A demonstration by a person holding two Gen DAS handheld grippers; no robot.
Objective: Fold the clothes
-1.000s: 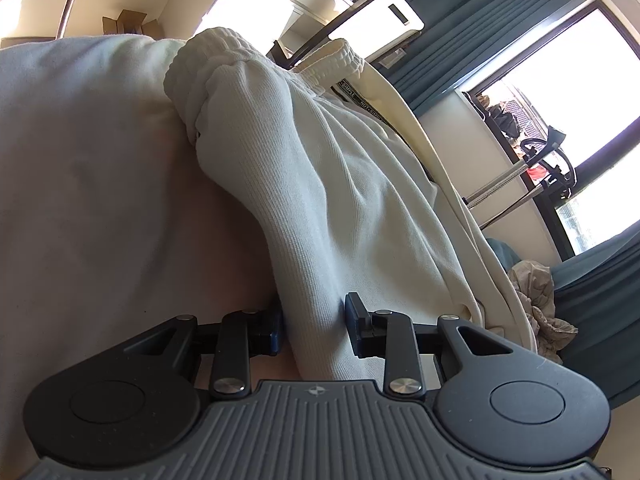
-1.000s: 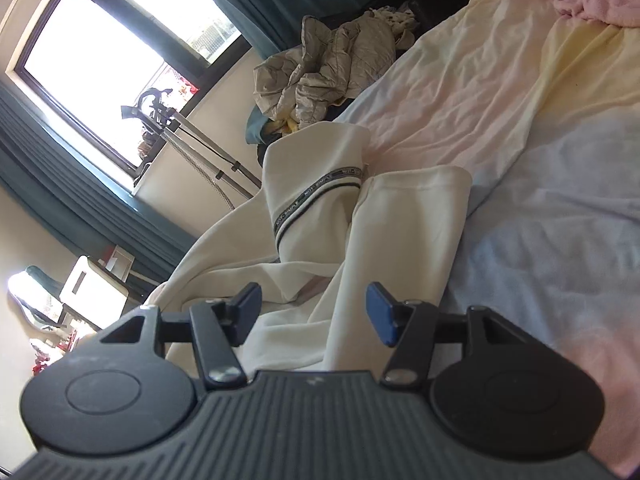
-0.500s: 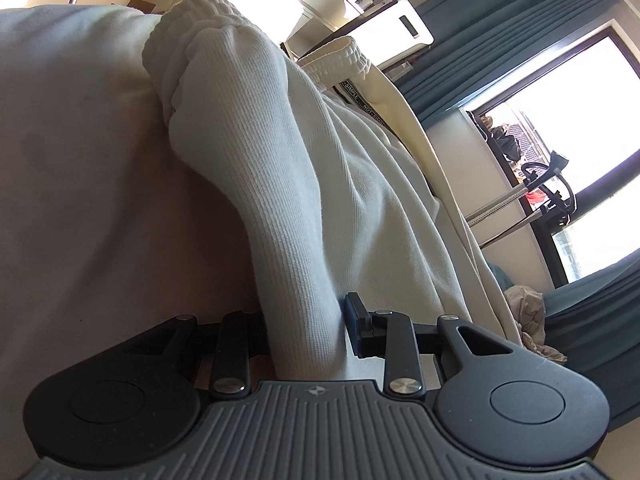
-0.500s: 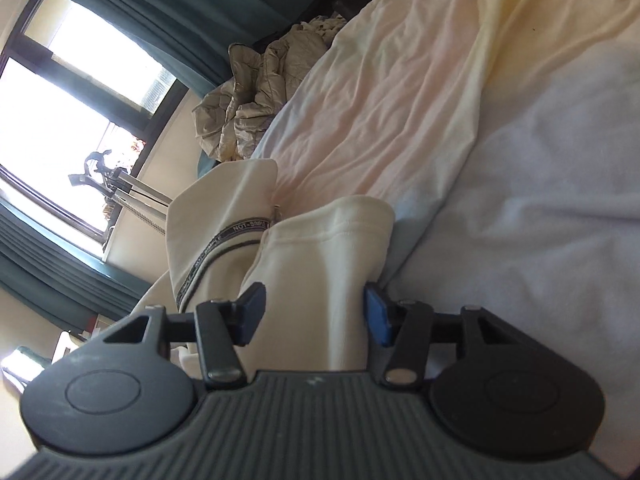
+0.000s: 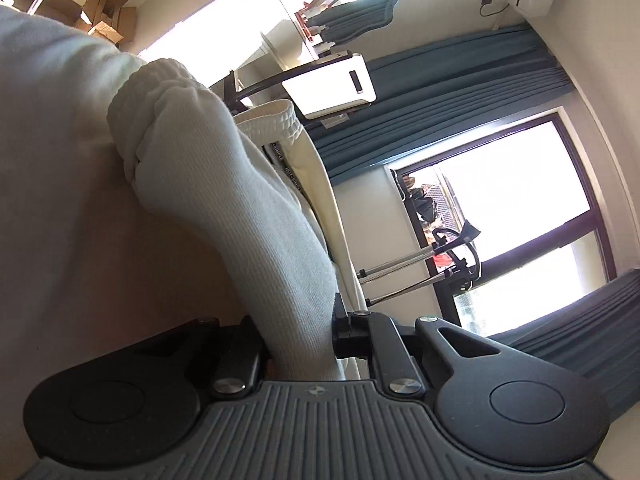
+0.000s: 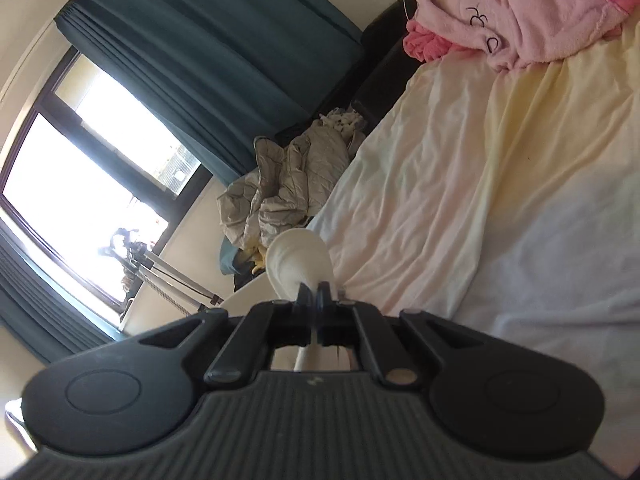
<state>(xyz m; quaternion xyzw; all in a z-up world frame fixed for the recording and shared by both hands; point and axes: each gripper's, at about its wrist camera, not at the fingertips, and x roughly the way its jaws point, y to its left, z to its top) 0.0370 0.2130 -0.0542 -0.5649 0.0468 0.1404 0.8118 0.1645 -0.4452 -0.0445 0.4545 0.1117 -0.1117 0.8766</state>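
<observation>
- Task status: the fold is at its start. The cream ribbed-knit trousers with elastic cuffs (image 5: 240,208) are gripped at two points, and no completed fold is visible.
- Left gripper (image 5: 298,334): its jaws are closing on a thick bunch of the trouser leg; the cloth fills the gap between the pads.
- Right gripper (image 6: 314,300): its jaws are together, clamped on a thin edge of the same cream cloth (image 6: 298,258), which curls up just beyond the tips.
- Location of the garment: it lies along the bed with the pale pink-and-yellow sheet (image 6: 460,200), near the edge that faces the window (image 6: 80,184). A cuffed end (image 5: 156,92) rises at the far end in the left view.
- Remaining work, as judged: lift, bring one half over the other, lay flat, smooth.
- Surroundings: a pink fleece garment (image 6: 532,12) lies at the far corner of the bed, well apart. A crumpled beige quilt (image 6: 288,184) lies beyond the bed's edge.
- Obstructions: the sheet near the trousers is bare, though wrinkled.
</observation>
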